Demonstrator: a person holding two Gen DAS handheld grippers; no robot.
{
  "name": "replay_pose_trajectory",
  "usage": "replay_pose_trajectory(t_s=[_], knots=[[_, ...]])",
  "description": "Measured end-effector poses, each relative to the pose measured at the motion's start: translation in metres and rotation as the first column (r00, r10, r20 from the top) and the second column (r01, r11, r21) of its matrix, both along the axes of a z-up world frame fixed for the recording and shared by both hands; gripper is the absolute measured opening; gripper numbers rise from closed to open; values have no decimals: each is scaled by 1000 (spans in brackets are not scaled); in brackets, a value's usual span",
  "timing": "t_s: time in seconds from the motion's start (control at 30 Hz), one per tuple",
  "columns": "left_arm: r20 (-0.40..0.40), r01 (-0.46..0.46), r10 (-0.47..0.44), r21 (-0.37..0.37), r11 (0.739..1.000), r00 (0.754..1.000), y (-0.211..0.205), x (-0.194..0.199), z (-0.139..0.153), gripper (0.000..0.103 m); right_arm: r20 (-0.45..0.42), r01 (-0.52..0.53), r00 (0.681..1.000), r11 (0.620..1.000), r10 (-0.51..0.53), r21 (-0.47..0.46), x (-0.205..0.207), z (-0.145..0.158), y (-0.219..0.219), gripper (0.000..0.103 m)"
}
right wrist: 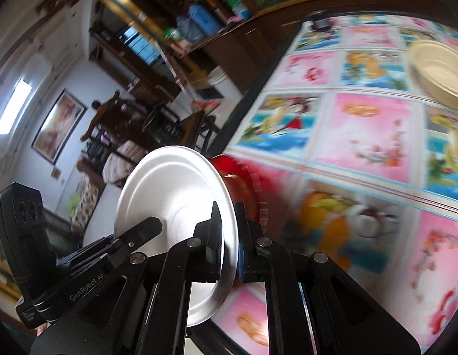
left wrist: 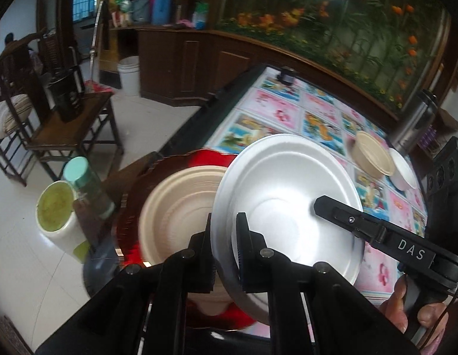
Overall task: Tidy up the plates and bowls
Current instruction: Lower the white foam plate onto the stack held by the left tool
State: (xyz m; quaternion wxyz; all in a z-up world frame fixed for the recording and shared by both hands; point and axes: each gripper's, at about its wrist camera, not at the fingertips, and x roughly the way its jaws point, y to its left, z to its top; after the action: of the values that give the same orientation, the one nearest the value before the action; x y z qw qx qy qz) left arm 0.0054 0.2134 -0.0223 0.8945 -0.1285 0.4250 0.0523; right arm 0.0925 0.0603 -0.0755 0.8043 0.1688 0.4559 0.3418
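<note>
Over the patterned table (left wrist: 291, 109), one white plate (left wrist: 288, 195) pinched between both closed tools, left tool (left wrist: 226, 236), right tool (right wrist: 229, 245).

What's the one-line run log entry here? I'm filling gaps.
left gripper: shut on white plate rim | right gripper: shut on same plate | below: beige bowl on red tray

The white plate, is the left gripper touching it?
Touching. The left wrist view shows the left gripper closed on the rim of the white plate.
</note>
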Motion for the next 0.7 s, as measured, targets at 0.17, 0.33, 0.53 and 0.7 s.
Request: replay_pose_trajectory(t_s=[0.17, 0.33, 0.53, 0.7], knots=[[-35, -47, 47, 3, 999, 998, 23, -1, -15, 13, 21, -45, 999, 997, 47, -63, -1, -3, 41, 8], [-62, -70, 70, -2, 998, 996, 33, 2, -27, 14, 53, -53, 997, 988, 61, -142, -7, -10, 61, 9], [-59, -78, 79, 19, 997, 995, 38, -2, -29, 15, 171, -27, 982, 962, 76, -272, -19, -8, 77, 11], [-64, -80, 84, 57, 995, 994, 38, -1, -31, 16, 236, -13, 966, 930, 107, -367, -25, -9, 88, 16]])
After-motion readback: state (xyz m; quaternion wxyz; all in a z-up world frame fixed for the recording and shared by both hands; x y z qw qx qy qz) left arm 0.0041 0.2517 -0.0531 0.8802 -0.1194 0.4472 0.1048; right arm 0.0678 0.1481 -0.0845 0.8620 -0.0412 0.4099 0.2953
